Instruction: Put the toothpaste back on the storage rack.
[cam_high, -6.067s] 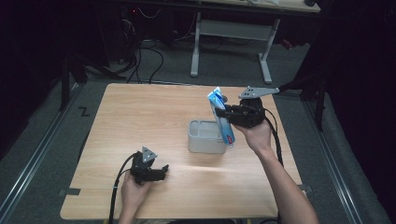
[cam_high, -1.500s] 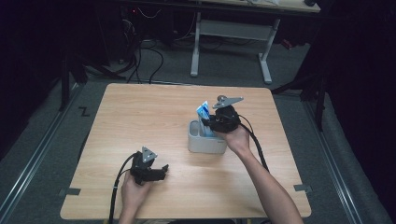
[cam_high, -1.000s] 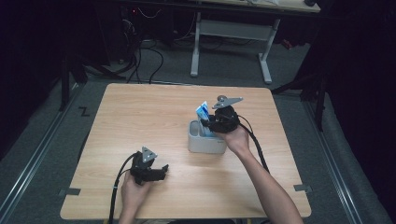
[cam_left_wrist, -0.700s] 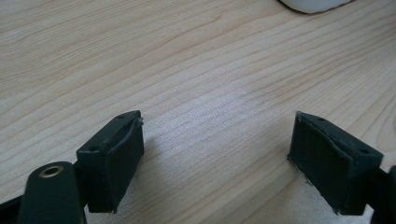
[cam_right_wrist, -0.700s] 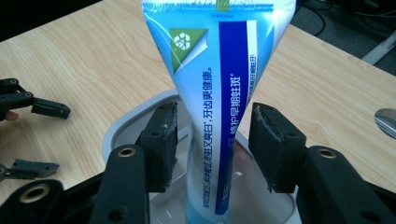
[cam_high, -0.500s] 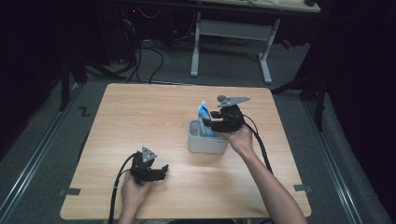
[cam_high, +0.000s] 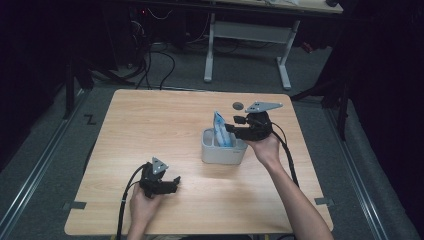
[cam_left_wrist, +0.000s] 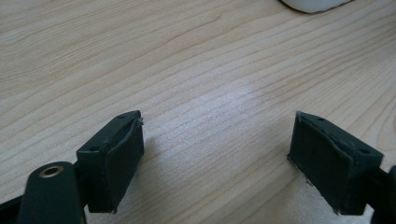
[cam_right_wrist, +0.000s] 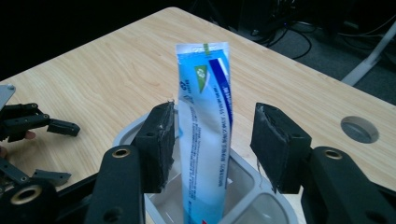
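Note:
A blue and white toothpaste tube (cam_high: 219, 129) stands upright in a grey compartmented holder (cam_high: 222, 154) at the middle of the table. My right gripper (cam_high: 231, 124) is level with the tube from its right. In the right gripper view the tube (cam_right_wrist: 205, 140) rises between the pads (cam_right_wrist: 156, 144) with a gap on each side. The jaws have just been opening and stand open around it. My left gripper (cam_high: 172, 182) rests near the front edge, open; its own view shows the gripper (cam_left_wrist: 217, 135) over bare wood.
The wooden table (cam_high: 150, 125) has a round cable hole (cam_high: 238, 105) behind the right gripper. The holder's rim (cam_right_wrist: 126, 133) lies below the right jaws. The left gripper (cam_right_wrist: 42, 123) lies far off the holder. A desk frame (cam_high: 247, 35) stands on the floor beyond.
The right gripper's jaws have parted from the tube, which stays standing in the holder. That gripper has drawn back a little to the right and up. The left hand has not moved.

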